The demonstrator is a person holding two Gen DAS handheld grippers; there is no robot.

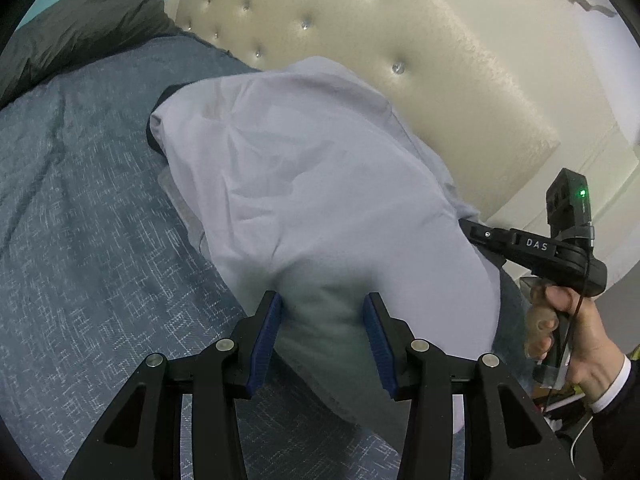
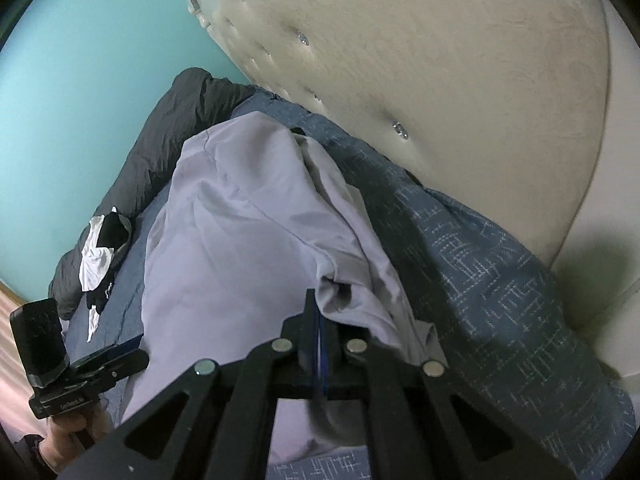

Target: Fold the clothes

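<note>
Two grippers, one pale lilac garment on the bed.

My left gripper (image 1: pixel 322 312) has its two blue pads (image 1: pixel 264 340) partly apart with a thick bunch of the lilac garment (image 1: pixel 304 152) between them; I think they squeeze it, since the cloth puckers there. My right gripper (image 2: pixel 318 344) is clenched tight, its two pads pressed flat together, and a thin edge of the same garment (image 2: pixel 240 240) seems pinched there, but I cannot tell for sure. The one garment lies in a lumpy heap on the blue bedspread (image 1: pixel 80 200), near the one cream headboard (image 1: pixel 360 20) with shiny buttons. I count one dark pillow (image 1: pixel 80 20) at the far end. A small pile of black and white clothes (image 2: pixel 100 256) sits well apart. One hand (image 1: pixel 576 328) holds the right gripper's handle.
</note>
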